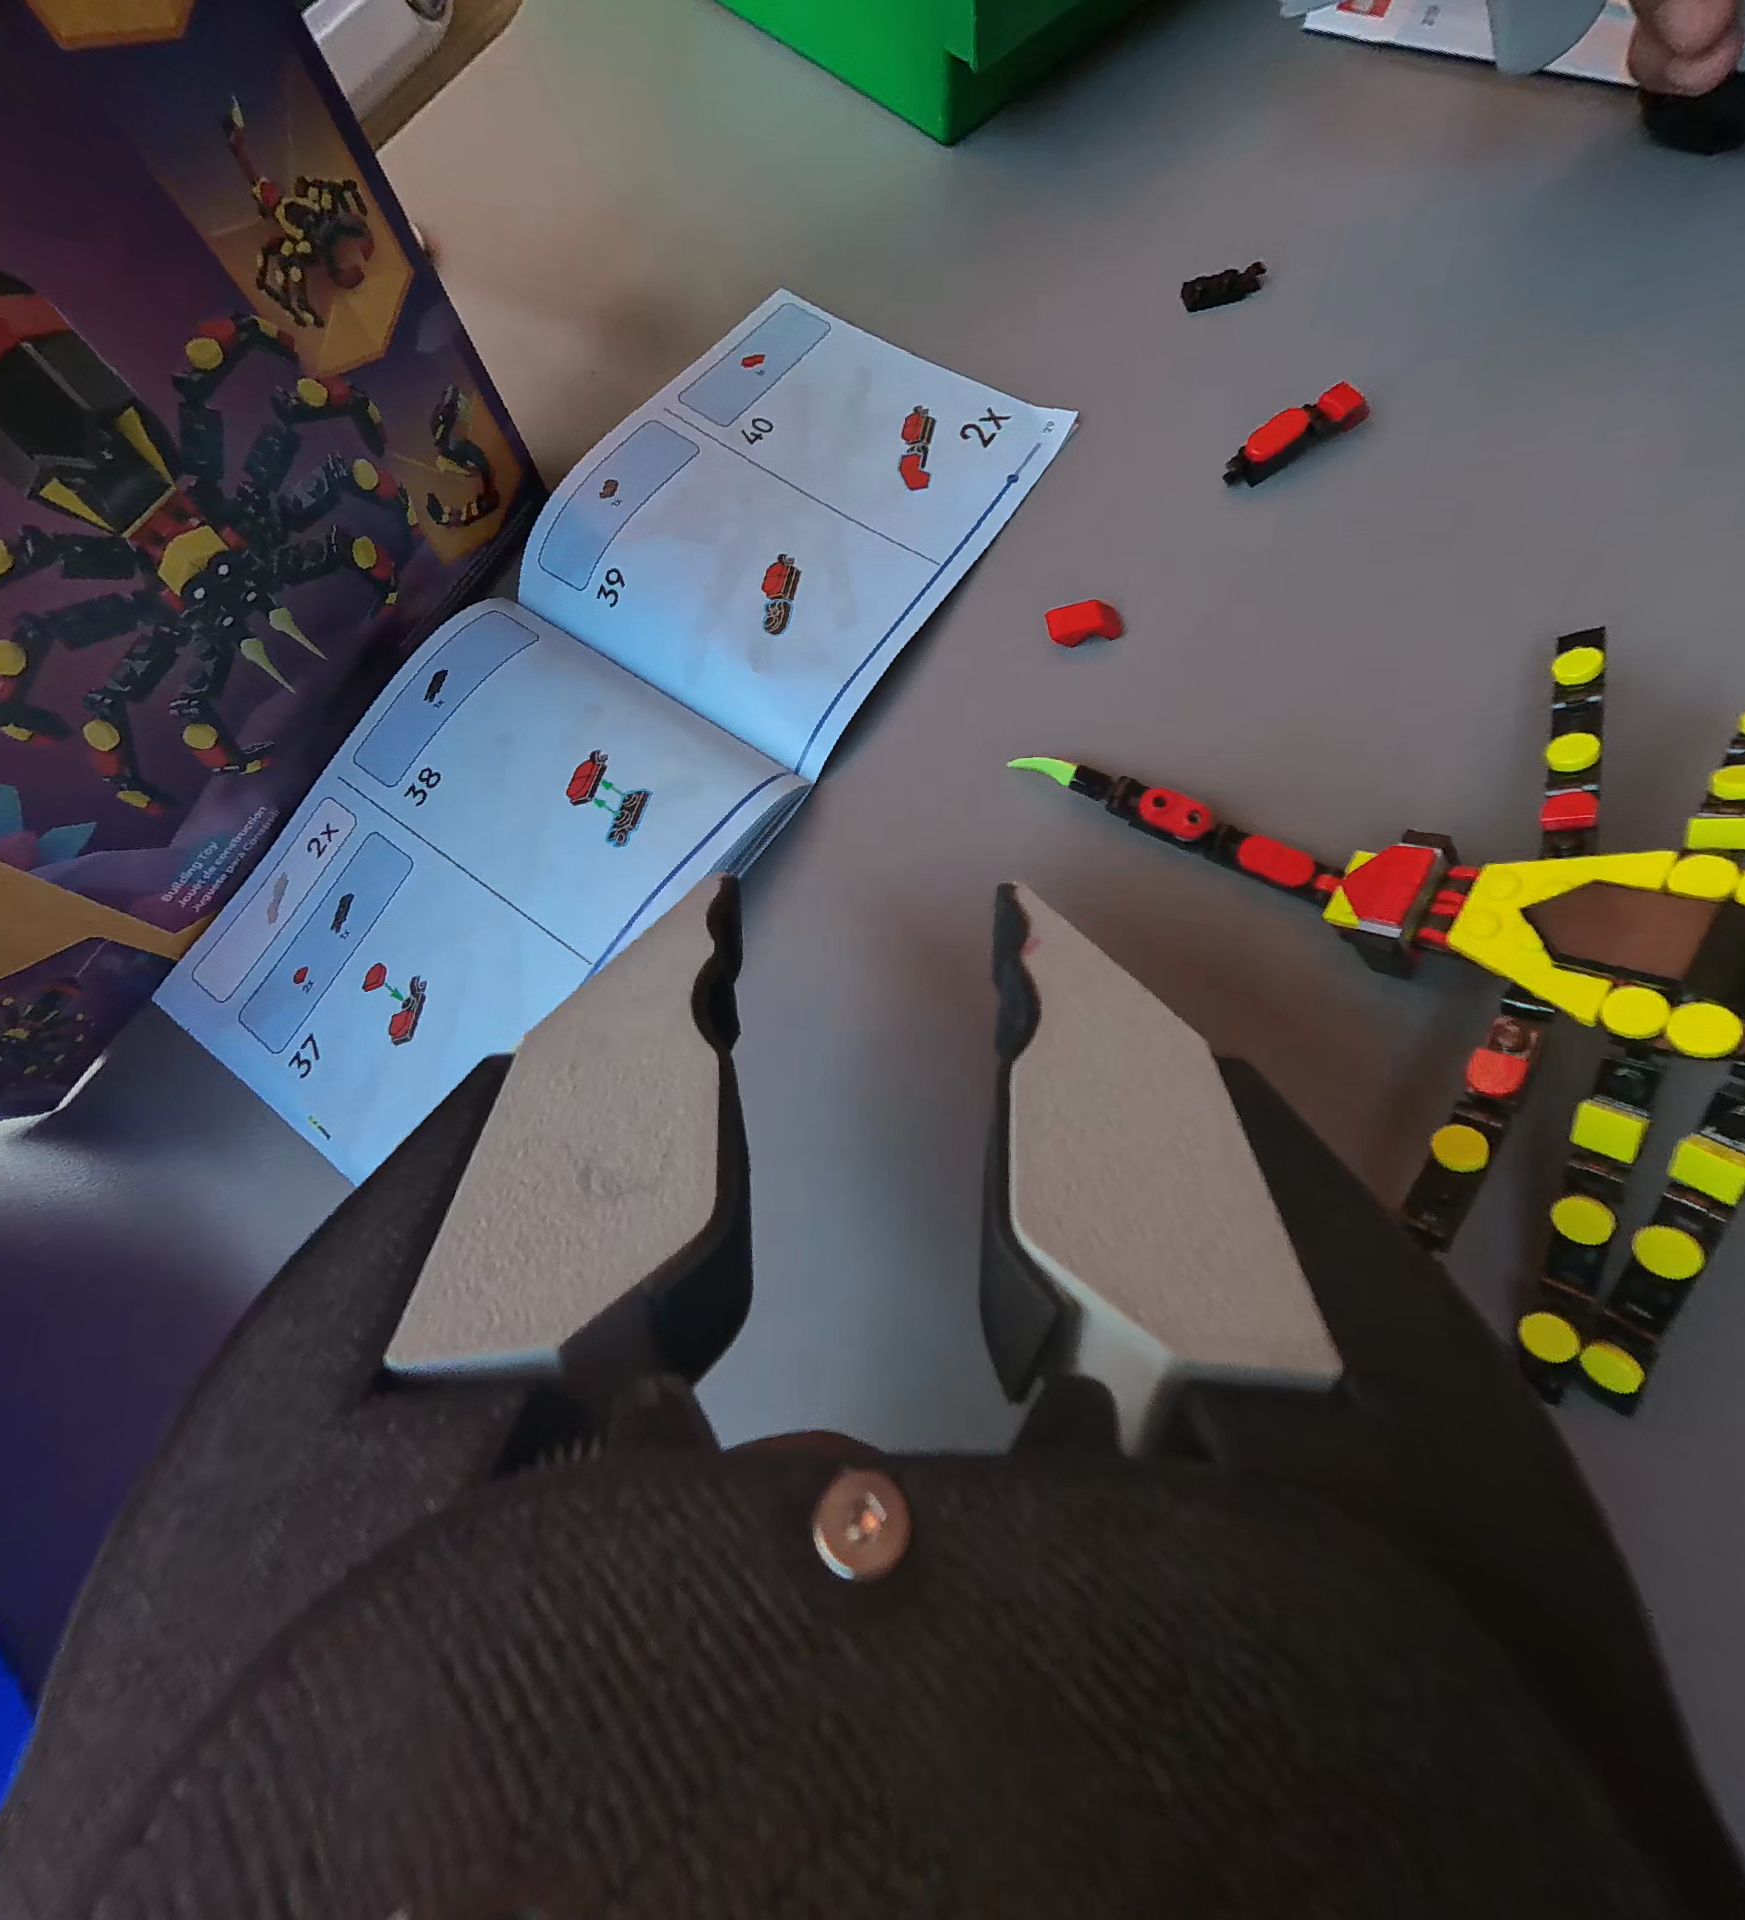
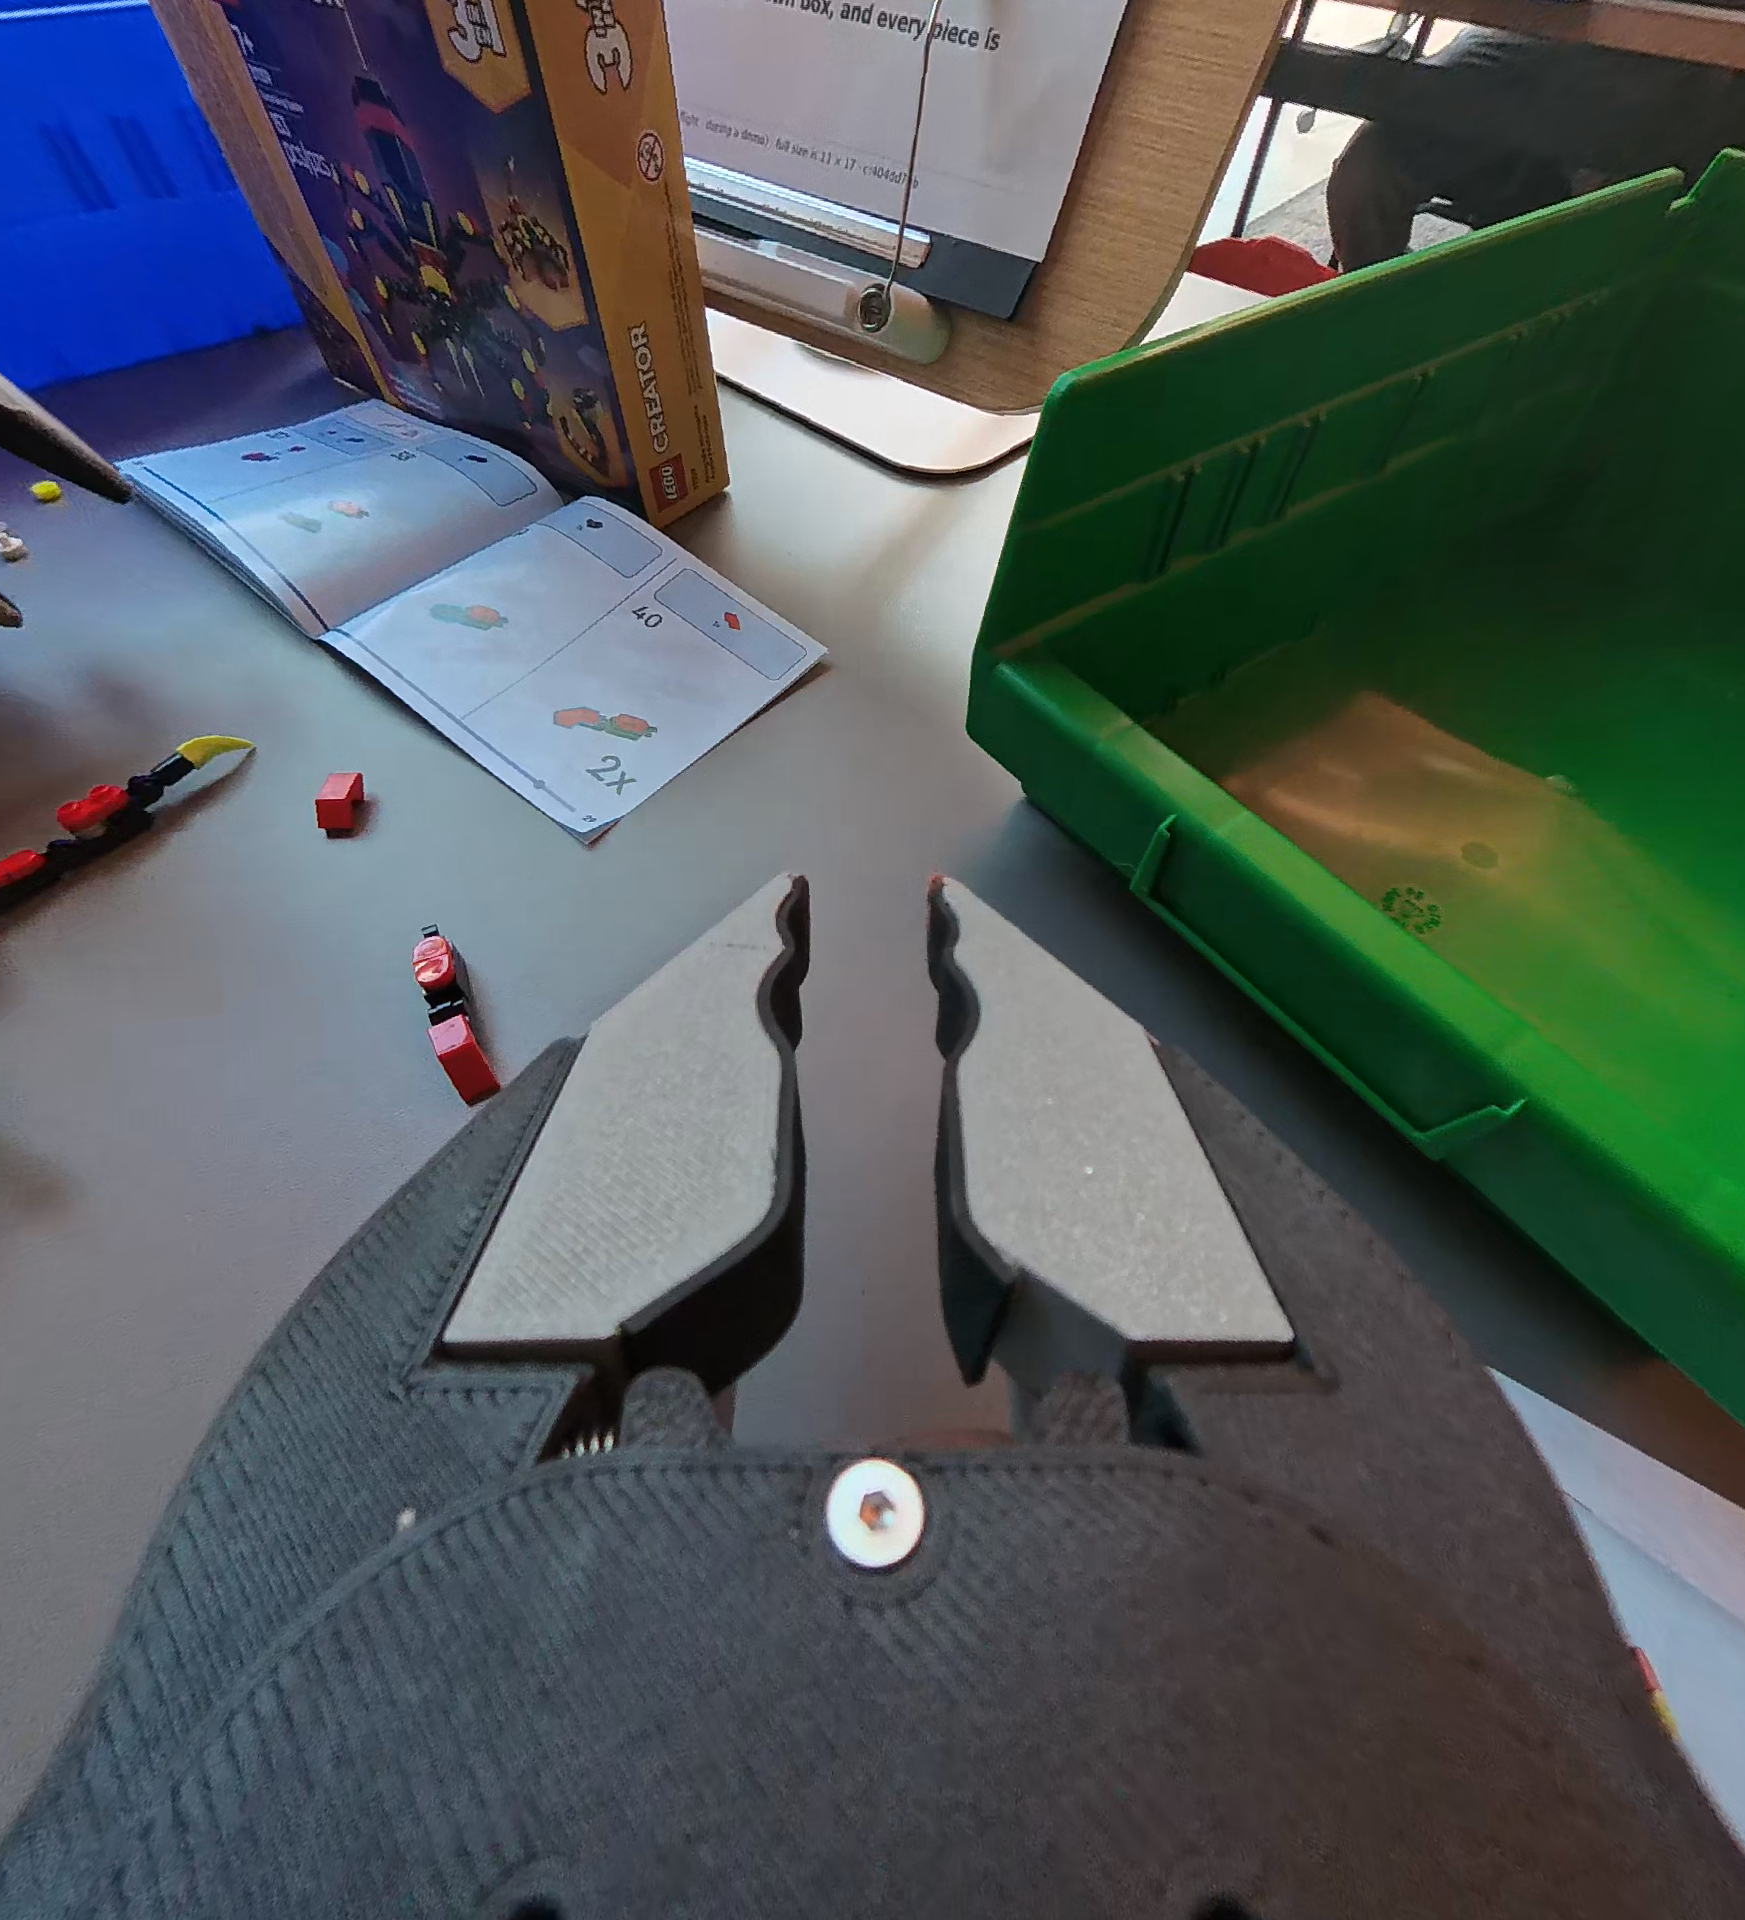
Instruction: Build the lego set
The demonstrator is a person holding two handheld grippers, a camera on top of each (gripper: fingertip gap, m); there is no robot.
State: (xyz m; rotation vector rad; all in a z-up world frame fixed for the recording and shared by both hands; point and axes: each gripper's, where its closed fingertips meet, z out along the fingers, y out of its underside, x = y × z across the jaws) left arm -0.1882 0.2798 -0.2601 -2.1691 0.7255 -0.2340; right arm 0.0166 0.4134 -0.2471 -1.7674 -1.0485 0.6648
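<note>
A partly built black, yellow and red lego model (image 1: 1595, 935) lies flat on the grey table at the right of the left wrist view; its tail with a pale claw shows in the right wrist view (image 2: 68, 821). A small red and black assembly (image 1: 1299, 431) (image 2: 447, 1013), a loose red brick (image 1: 1083, 621) (image 2: 338, 802) and a small black piece (image 1: 1223, 286) lie apart on the table. The open instruction booklet (image 1: 639, 707) (image 2: 494, 613) lies by the set box (image 1: 151, 499) (image 2: 494, 239). My left gripper (image 1: 866, 899) is open and empty above the table beside the booklet. My right gripper (image 2: 866, 896) is open and empty, right of the small assembly.
An empty green bin (image 2: 1419, 727) (image 1: 909, 62) stands on the table at the right of the right wrist view. A wooden stand with a paper sheet (image 2: 909, 208) is behind the box. A blue bin (image 2: 47, 187) is at the far left. A small yellow round piece (image 2: 45, 490) lies near the booklet.
</note>
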